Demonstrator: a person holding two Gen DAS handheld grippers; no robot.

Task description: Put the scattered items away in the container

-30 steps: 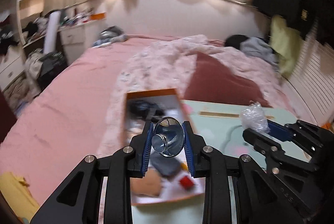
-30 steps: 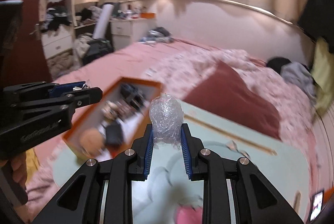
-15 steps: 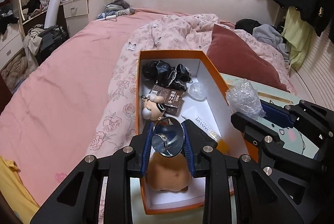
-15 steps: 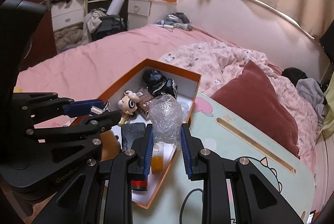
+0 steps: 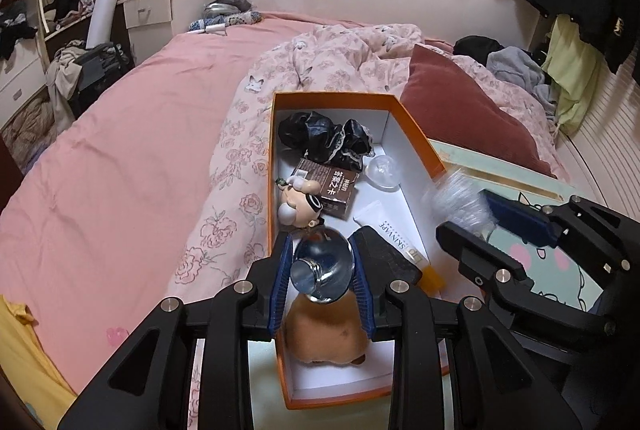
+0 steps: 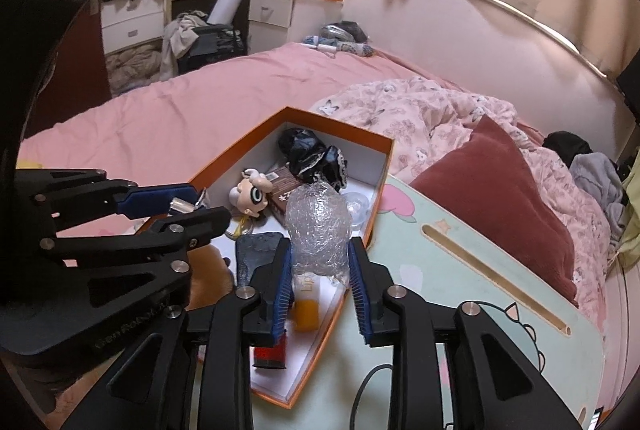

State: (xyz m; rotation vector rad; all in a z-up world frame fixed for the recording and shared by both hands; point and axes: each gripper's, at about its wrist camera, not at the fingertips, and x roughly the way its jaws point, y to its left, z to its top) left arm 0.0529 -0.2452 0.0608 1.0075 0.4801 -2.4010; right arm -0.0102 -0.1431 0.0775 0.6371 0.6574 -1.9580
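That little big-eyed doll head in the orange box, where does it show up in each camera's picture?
Left wrist view: doll head centre, just above the left gripper's glass piece.
Right wrist view: doll head left of centre, beside the bubble wrap.
Shared landmark: the brown packet touching it.

bubble-wrap bundle [image 5: 460, 203] motion-blurred, plush toy [image 5: 326, 336] half hidden behind left gripper [image 5: 322, 276]

We see the orange box [image 5: 416, 133] crowded along its floor; bare white bottom [image 5: 336, 378] remains at its near end.
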